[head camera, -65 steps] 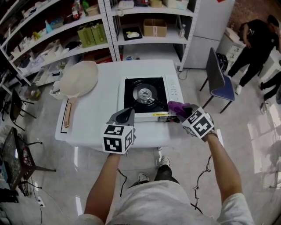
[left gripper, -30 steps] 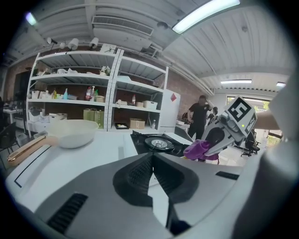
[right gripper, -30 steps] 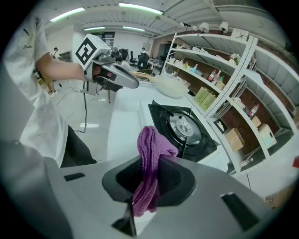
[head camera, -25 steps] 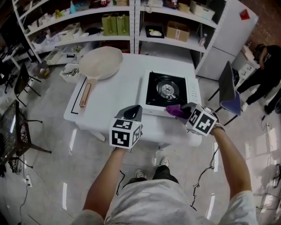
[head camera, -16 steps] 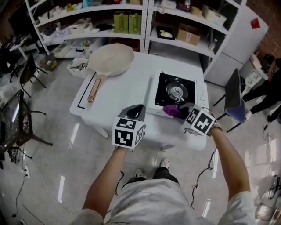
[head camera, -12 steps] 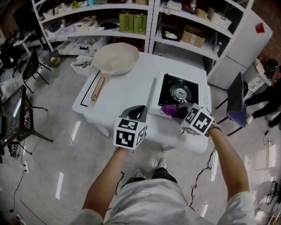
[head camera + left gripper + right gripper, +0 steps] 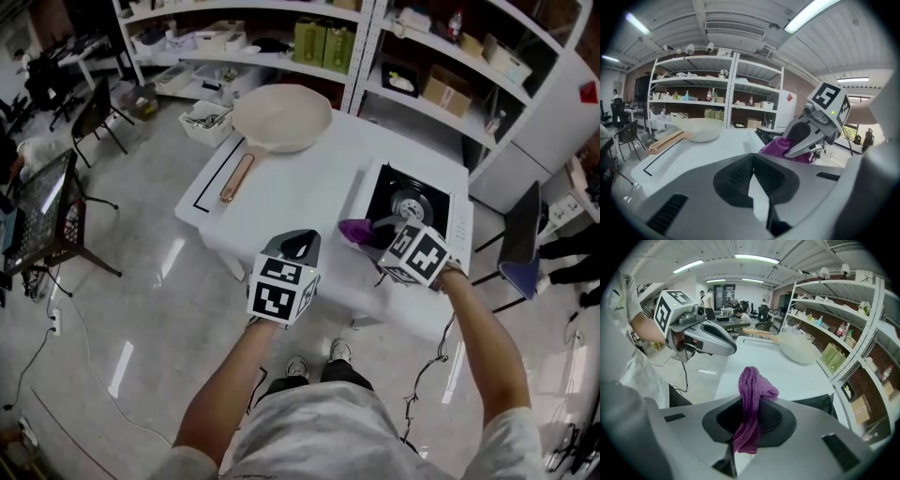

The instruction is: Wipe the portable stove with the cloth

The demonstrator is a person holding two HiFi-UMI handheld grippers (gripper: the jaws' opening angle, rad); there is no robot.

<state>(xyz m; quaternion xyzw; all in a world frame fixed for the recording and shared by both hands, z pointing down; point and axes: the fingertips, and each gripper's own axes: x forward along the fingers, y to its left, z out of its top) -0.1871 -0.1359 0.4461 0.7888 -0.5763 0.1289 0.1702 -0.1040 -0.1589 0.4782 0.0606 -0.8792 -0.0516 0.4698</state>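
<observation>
Head view with both gripper views. The right gripper (image 7: pixel 749 403) has its two jaws pinched on a purple knitted cloth (image 7: pixel 753 383), which is caught at mid-length so that one bunched end rises ahead of the fingertips and the other hangs behind them; a free wad at the front is probably what is meant to meet the surface while the jaws stay off it. In the head view this cloth (image 7: pixel 354 230) sits at the near left corner of the white portable stove with black top and round burner (image 7: pixel 398 190), which stands on the right part of the white table (image 7: pixel 300 178); whether the cloth touches the stove cannot be settled. The left gripper (image 7: pixel 752 157) has its jaws pressed together on nothing and hovers at the table's near edge, left of the stove, apparently kept clear of the wiping path. A cream frying pan with a copper-coloured handle (image 7: pixel 281 117) lies at the far left of the table, well apart from the stove. Writing: none legible. The cubes on both grippers carry black-and-white square markers only; print on the green cartons (image 7: pixel 322 42) on the shelf is too small to read.
</observation>
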